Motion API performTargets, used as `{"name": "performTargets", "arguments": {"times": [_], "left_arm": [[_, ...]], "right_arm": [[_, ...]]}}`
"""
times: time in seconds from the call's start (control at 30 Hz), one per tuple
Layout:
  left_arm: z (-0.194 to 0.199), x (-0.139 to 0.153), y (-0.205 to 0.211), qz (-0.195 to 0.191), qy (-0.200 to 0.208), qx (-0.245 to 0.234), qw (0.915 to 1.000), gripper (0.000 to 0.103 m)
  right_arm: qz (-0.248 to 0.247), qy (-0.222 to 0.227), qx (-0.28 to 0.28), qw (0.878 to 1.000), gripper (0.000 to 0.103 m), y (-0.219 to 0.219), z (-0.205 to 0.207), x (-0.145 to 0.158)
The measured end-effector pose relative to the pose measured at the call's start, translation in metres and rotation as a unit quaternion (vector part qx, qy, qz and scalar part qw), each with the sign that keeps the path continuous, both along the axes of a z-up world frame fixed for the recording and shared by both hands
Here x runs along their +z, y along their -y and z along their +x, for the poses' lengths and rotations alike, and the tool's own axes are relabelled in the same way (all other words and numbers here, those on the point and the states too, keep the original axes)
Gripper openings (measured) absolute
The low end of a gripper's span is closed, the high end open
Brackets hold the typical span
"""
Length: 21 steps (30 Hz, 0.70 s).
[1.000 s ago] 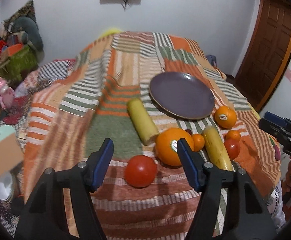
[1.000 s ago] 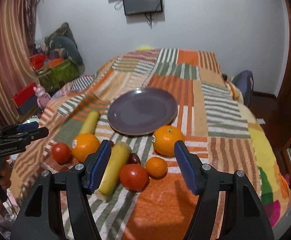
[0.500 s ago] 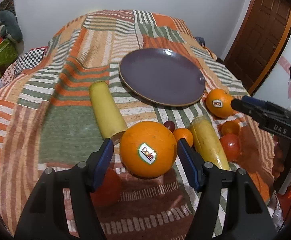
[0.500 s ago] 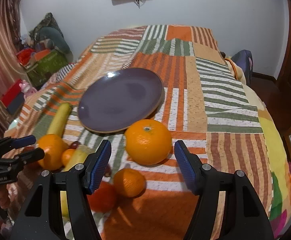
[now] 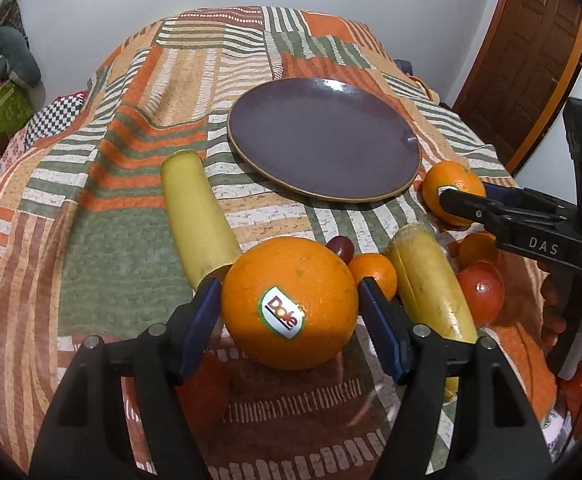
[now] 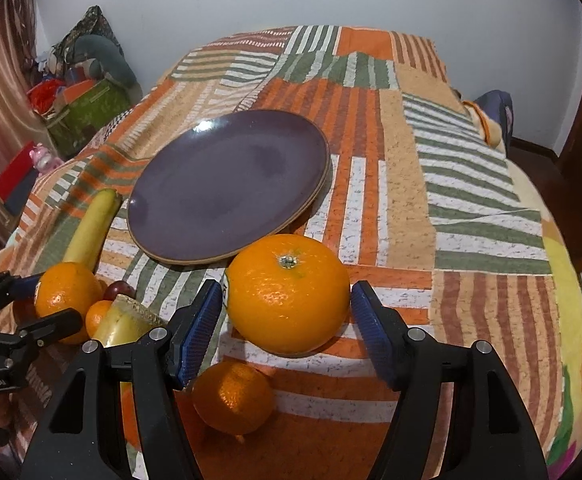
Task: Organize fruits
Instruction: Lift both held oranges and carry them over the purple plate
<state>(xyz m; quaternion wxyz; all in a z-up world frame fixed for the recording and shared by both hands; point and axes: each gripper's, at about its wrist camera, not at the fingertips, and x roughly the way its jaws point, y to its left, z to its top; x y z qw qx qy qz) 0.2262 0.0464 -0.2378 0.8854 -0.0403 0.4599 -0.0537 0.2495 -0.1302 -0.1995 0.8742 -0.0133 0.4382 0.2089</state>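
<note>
A purple plate lies empty on the striped blanket; it also shows in the right wrist view. My left gripper is open around a big orange with a Dole sticker, pads close to its sides. My right gripper is open around a second orange just in front of the plate, with small gaps to the pads. Two bananas, a small mandarin, another mandarin, a tomato and a grape lie around.
The patchwork blanket covers a bed. A wooden door stands at the right. Boxes and soft toys are piled at the left by the wall. The bed's edge drops off at the right.
Both grippers moved forward and down. Each now has an orange between its open fingers. The fruits have not shifted.
</note>
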Motion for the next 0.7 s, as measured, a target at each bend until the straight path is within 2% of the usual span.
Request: {"name": "performTargets", "arguments": {"times": [0.13, 0.3, 0.43, 0.53, 0.7], "left_arm": [[-0.001, 0.000, -0.001, 0.000, 0.004, 0.002, 1.0000, 0.069], [0.000, 0.001, -0.001, -0.002, -0.001, 0.004, 1.0000, 0.068], [-0.001, 0.007, -0.002, -0.009, -0.002, 0.006, 0.9999, 0.068], [-0.003, 0.017, -0.003, -0.006, 0.010, 0.006, 0.9999, 0.068], [-0.001, 0.045, -0.007, -0.007, 0.040, 0.011, 0.9991, 0.068]], "right_arm": [[0.012, -0.012, 0.001, 1.000, 0.066, 0.003, 0.003, -0.002], [-0.007, -0.020, 0.015, 1.000, 0.065, -0.003, 0.006, -0.007], [0.002, -0.024, 0.012, 1.000, 0.064, 0.000, 0.007, -0.005], [0.016, -0.021, 0.009, 1.000, 0.063, 0.003, 0.005, 0.003], [0.028, 0.013, 0.009, 0.999, 0.063, 0.005, 0.003, 0.032]]}}
